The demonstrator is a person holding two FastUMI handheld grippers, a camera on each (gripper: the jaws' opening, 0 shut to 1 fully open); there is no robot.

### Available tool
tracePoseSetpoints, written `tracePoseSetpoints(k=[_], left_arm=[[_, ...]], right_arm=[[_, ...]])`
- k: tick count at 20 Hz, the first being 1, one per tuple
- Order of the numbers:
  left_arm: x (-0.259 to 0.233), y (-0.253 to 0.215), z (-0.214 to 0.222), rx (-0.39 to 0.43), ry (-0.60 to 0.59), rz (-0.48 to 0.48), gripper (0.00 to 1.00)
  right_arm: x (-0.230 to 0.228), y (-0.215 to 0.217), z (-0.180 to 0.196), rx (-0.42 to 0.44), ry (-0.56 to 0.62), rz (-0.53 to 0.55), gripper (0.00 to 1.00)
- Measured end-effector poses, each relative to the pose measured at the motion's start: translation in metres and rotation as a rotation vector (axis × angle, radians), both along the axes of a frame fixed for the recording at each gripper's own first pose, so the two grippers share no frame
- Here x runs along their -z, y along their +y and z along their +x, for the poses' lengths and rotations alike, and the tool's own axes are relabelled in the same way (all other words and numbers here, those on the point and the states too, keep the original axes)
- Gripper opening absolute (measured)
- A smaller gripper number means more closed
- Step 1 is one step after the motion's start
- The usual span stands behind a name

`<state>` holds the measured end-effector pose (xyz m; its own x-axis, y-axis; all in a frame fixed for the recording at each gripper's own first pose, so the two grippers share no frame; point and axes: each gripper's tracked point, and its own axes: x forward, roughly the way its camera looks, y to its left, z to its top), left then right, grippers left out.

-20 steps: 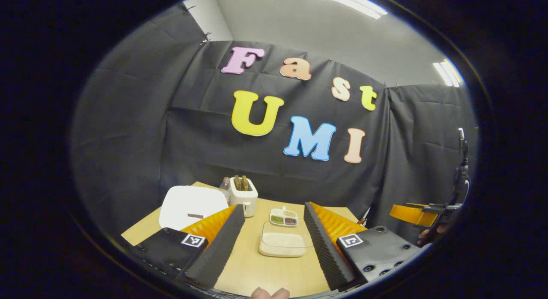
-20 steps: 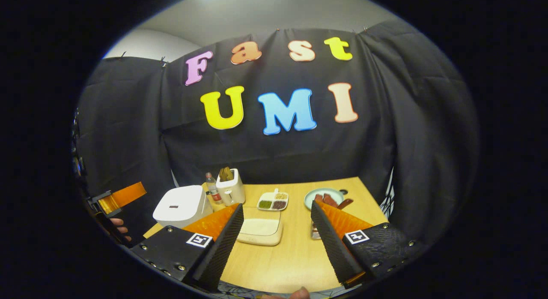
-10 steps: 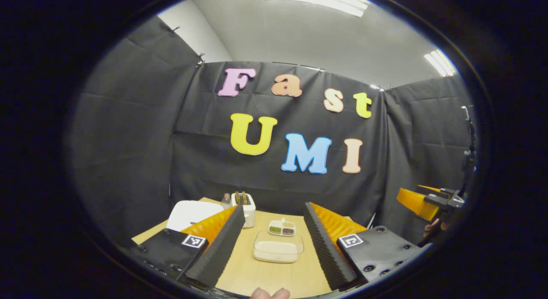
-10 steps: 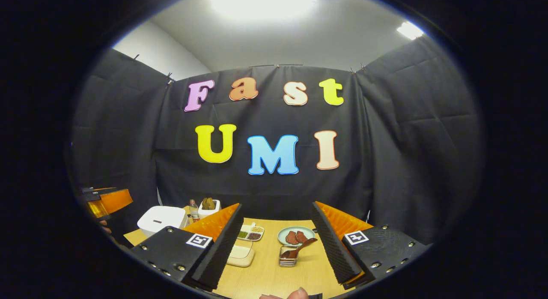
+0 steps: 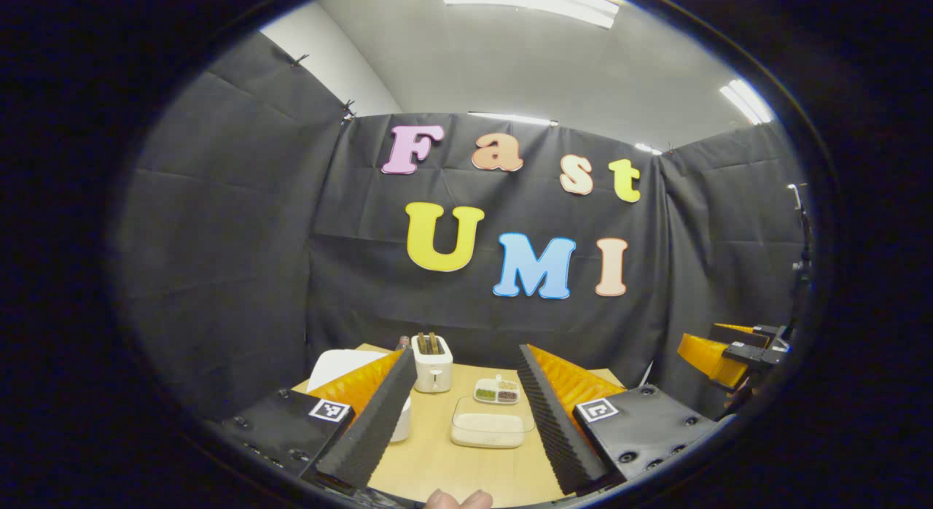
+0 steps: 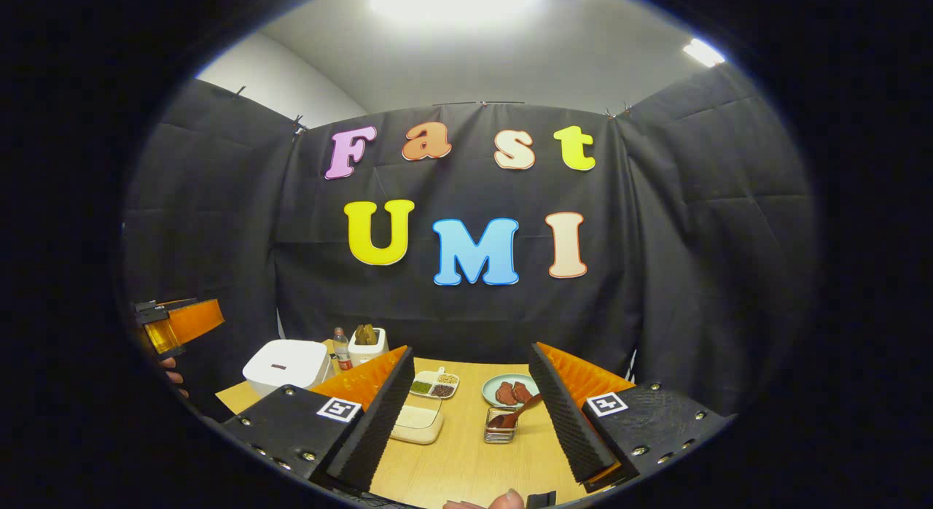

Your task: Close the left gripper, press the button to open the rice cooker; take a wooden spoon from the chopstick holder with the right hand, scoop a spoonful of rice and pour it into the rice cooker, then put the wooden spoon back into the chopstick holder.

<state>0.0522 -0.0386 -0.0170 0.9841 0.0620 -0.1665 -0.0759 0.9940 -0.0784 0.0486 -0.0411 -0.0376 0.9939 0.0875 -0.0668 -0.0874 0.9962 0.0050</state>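
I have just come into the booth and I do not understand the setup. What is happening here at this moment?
A person holds a gripper in each hand above a wooden table. Both the left gripper and the right gripper are open and hold nothing. The white rice cooker is closed. The chopstick holder stands behind it with utensils inside, and the rice container sits mid-table. Nothing has been touched yet.
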Motion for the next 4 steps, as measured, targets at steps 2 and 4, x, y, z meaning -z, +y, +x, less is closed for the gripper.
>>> tracePoseSetpoints(k=[2, 4], left_arm=[[0.0, 0.004, 0.0, 0.011, 0.003, 0.0, 0.93], [0.001, 0.012, -0.003, 0.016, 0.006, -0.008, 0.93]], right_arm=[[0.0, 0.012, 0.0, -0.014, 0.004, -0.02, 0.96], [-0.002, 0.019, 0.0, -0.012, 0.007, -0.015, 0.96]])
